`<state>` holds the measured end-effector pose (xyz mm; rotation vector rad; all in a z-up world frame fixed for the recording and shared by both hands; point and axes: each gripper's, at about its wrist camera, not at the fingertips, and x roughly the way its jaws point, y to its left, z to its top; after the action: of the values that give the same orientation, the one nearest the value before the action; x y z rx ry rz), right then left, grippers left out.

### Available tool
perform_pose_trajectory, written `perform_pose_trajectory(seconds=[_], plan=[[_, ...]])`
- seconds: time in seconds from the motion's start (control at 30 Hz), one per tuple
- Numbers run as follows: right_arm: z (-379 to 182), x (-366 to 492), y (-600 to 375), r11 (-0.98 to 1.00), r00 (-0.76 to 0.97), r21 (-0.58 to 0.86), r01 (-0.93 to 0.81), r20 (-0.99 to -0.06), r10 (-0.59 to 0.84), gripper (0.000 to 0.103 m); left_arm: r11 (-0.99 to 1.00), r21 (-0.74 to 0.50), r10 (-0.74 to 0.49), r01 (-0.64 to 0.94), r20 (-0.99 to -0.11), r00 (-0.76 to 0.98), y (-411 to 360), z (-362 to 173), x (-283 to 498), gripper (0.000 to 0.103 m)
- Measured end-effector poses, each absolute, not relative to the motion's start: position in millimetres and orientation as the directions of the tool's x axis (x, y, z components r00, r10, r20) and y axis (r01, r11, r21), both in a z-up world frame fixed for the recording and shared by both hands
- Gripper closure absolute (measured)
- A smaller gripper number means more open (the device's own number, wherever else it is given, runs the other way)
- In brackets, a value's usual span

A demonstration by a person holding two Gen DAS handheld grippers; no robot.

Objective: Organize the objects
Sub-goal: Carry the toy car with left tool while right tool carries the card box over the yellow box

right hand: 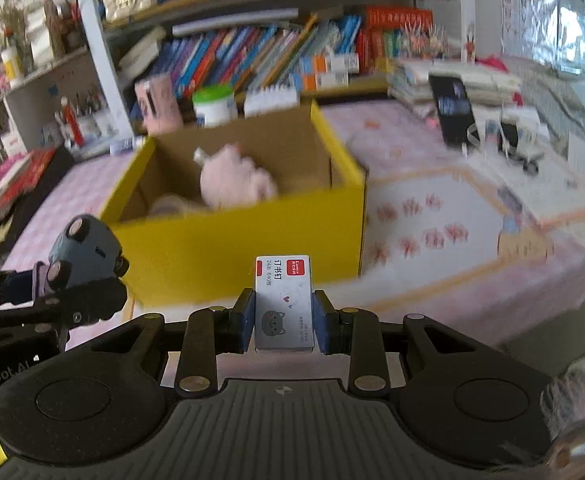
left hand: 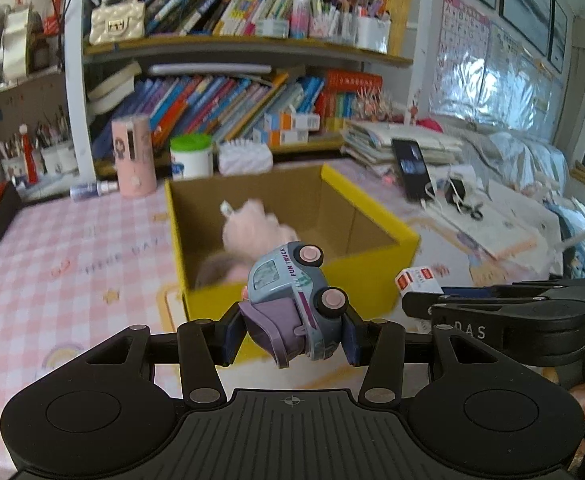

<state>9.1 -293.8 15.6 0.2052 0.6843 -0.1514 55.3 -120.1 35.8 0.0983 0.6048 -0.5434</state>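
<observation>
A pink plush (left hand: 252, 224) is already seen lying inside the yellow box (left hand: 292, 292) at the middle of the frame, so part of the sorting appears done. A toy truck (left hand: 296, 300) is clamped in the left gripper (left hand: 292, 332), low in the frame before the box's near wall. A staple box (right hand: 284, 304) is pinched by the right gripper (right hand: 284, 320), lower centre. Both items are judged still to be dropped in; neither is over the opening yet.

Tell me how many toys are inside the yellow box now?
2 visible: a pink plush toy in the yellow box, and a paler plush beside it. More may be hidden.
</observation>
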Motion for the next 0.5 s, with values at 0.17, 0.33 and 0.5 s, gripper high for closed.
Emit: perform_pose_trajectory(seconds=[0.17, 0.33, 0.5], plan=[[32.7, 35.5, -309.9, 0.979, 0.807, 0.120, 0.165, -0.588, -0.064, 0.075, 0.866, -0.052, -0.446, 0.497, -0.532, 0.720, -137.7, 46.1, 77.3, 0.056], [43.0, 67.0, -323.0, 0.988, 0.831, 0.107, 0.113, -0.556, -0.035, 0.075, 0.882, -0.025, -0.409, 0.470, -0.535, 0.739, -157.0, 44.7, 99.7, 0.057], [39.9, 102.3, -327.9, 0.998, 0.821, 0.058, 0.033, -0.570, 0.006, 0.075, 0.900, -0.011, -0.366, 0.436, -0.562, 0.741, -169.6, 36.0, 122.6, 0.056]])
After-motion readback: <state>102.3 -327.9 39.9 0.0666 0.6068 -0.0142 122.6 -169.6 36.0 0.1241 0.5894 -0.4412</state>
